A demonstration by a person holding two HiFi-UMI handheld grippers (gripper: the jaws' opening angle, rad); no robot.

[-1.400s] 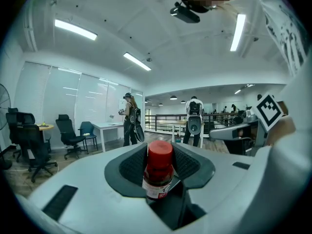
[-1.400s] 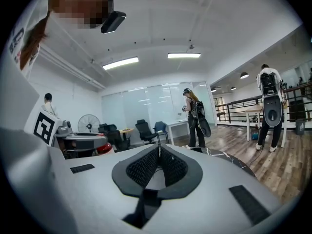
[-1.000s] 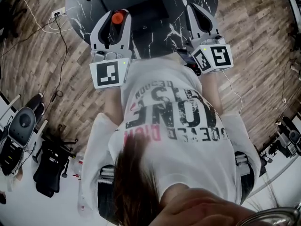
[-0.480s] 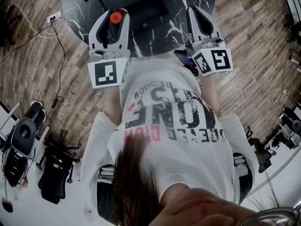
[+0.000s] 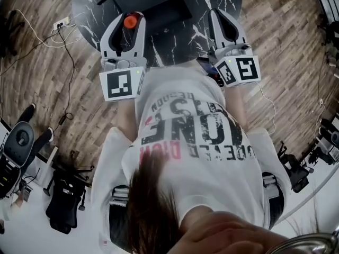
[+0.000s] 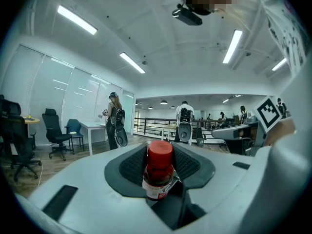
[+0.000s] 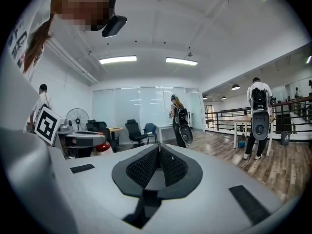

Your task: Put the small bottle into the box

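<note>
The small bottle (image 5: 131, 21), with a red cap and a label, stands upright between the pads of my left gripper (image 5: 131, 15), which is shut on it. In the left gripper view the bottle (image 6: 159, 172) fills the gap of the left gripper (image 6: 160, 152). My right gripper (image 5: 222, 13) hovers at the same height on the right, over the black marbled table (image 5: 204, 4). Its jaws are shut with nothing between them, and the pads of the right gripper (image 7: 158, 149) meet at their tips. A dark box-like shape (image 5: 151, 1) lies on the table ahead, between the two grippers.
The round table's edge curves past both grippers over a wood floor. Cables and a power strip (image 5: 62, 21) lie on the floor at the left, and office chairs (image 5: 63, 197) stand at the lower left. People with backpacks (image 6: 114, 121) stand far off in the room.
Both grippers keep nearly the same places, and the bottle stays in the left jaws. The view has shifted a little, and the chairs at lower left have slid in the frame.
</note>
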